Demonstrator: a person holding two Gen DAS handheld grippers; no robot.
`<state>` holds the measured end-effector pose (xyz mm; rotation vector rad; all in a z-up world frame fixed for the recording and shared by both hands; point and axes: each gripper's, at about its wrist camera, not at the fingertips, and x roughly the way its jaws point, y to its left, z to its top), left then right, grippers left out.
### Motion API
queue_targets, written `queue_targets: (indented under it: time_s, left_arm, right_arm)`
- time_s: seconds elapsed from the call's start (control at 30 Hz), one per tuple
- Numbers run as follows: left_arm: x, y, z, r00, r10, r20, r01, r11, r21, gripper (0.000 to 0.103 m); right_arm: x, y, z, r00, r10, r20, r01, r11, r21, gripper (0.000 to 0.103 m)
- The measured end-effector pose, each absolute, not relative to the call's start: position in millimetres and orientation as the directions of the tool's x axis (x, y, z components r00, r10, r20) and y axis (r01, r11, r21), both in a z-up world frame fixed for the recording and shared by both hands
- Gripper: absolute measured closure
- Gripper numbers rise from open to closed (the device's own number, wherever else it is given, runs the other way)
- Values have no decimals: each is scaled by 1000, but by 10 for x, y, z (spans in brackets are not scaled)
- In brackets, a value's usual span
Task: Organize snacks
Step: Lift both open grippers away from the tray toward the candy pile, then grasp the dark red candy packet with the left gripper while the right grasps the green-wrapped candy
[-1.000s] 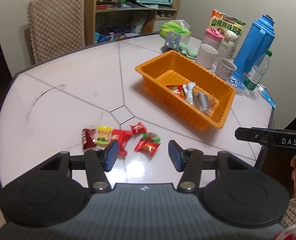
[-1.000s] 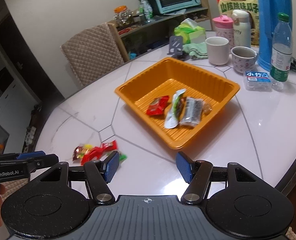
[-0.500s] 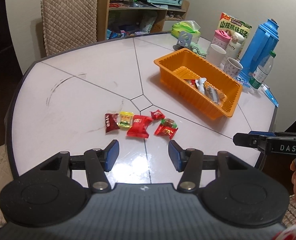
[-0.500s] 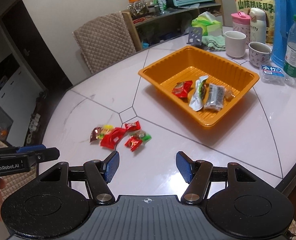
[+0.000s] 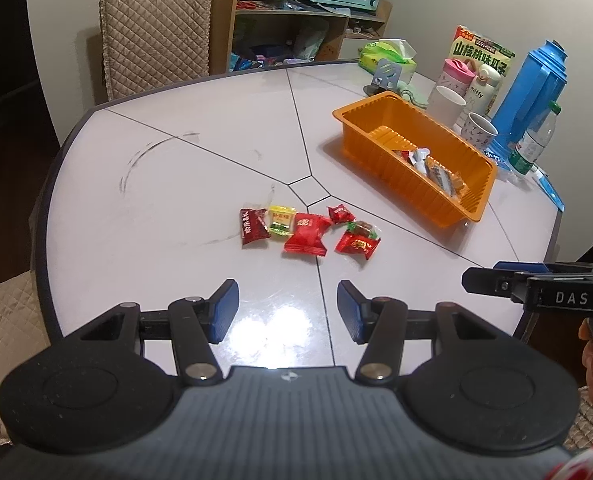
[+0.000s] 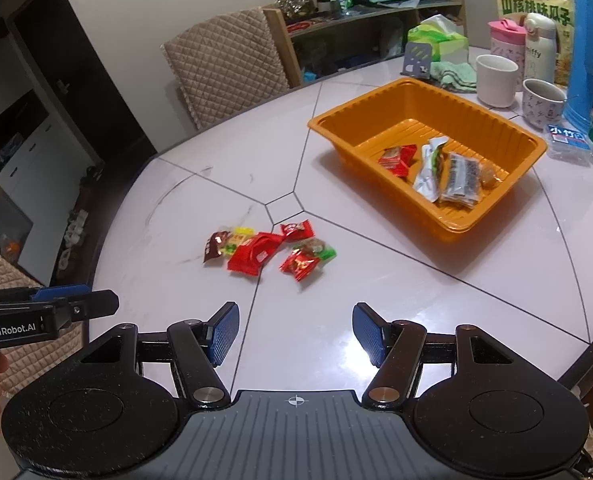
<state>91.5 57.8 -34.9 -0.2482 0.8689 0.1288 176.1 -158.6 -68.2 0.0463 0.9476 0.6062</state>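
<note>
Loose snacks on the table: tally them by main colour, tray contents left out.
Red: 4
Yellow: 1
Total: 5 loose snacks, none inside the tray.

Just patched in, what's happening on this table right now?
A person holds two claws over the table, both open and empty. The left claw and right claw hover short of a cluster of loose snack packets. A few snacks already lie in the orange tray; nothing is gripped at this moment.
</note>
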Motion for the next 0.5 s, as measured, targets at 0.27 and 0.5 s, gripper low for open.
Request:
queue_targets:
  time_s: [0.27, 0.5]
  left_arm:
    - [899, 664, -376, 633, 14, -774, -221, 961, -164, 52]
    - [948, 710, -410, 626, 14, -779, -222, 962, -161, 52]
  right_arm:
    - [1747, -1459, -741, 415, 502, -759, -486, 828, 282, 40]
    - [1798, -1408, -804, 407, 494, -768, -485, 830, 276, 40]
